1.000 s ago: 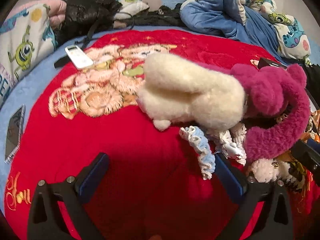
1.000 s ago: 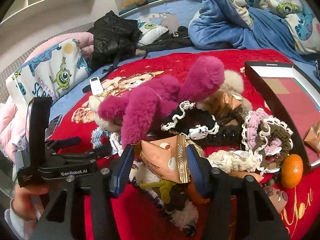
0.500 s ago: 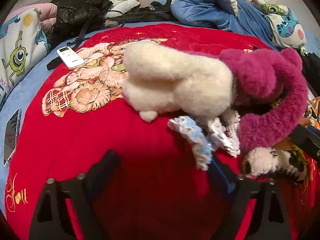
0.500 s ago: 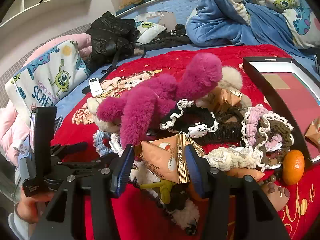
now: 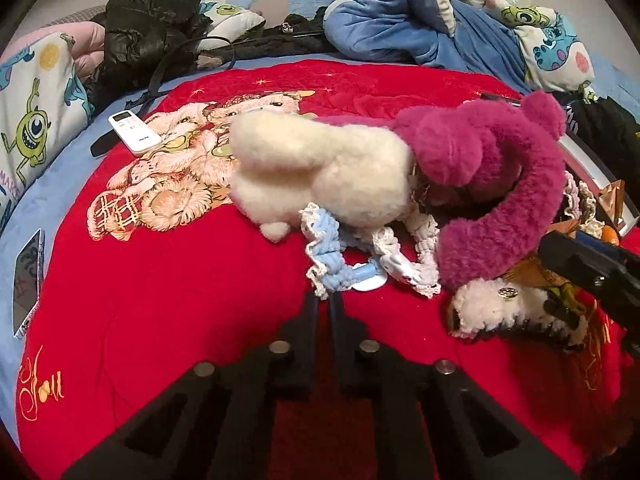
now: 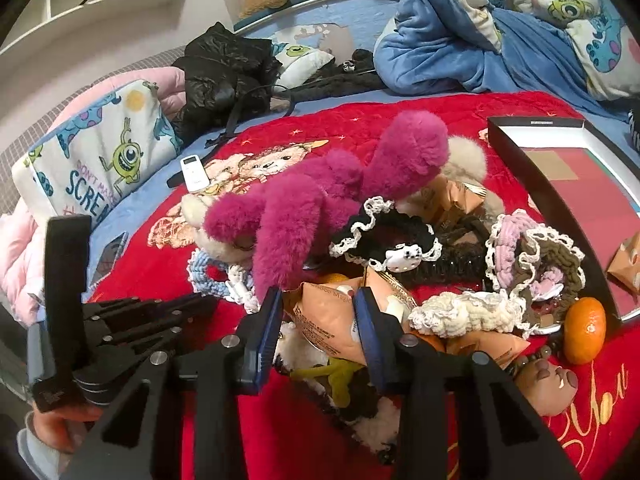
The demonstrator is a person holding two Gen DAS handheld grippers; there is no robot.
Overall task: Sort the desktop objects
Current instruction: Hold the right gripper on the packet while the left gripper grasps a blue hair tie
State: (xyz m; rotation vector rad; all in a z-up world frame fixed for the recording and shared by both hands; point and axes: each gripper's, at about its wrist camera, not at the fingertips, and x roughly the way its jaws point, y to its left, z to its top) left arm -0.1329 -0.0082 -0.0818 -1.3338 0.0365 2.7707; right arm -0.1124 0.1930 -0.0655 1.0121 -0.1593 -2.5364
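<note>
Now the left gripper (image 5: 325, 296) is clamped on the blue scrunchie (image 5: 326, 258) beside the plush toy (image 5: 332, 178); the right gripper (image 6: 318, 304) is closing around the snack packet (image 6: 326, 316).

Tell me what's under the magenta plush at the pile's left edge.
Beneath the magenta plush lie a cream plush and a blue-and-white crocheted scrunchie, which the left gripper pinches. Anything deeper is covered.

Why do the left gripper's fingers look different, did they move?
Yes. The left gripper has snapped shut on the blue scrunchie; a second ago its fingers stood wide apart over the red blanket.
</note>
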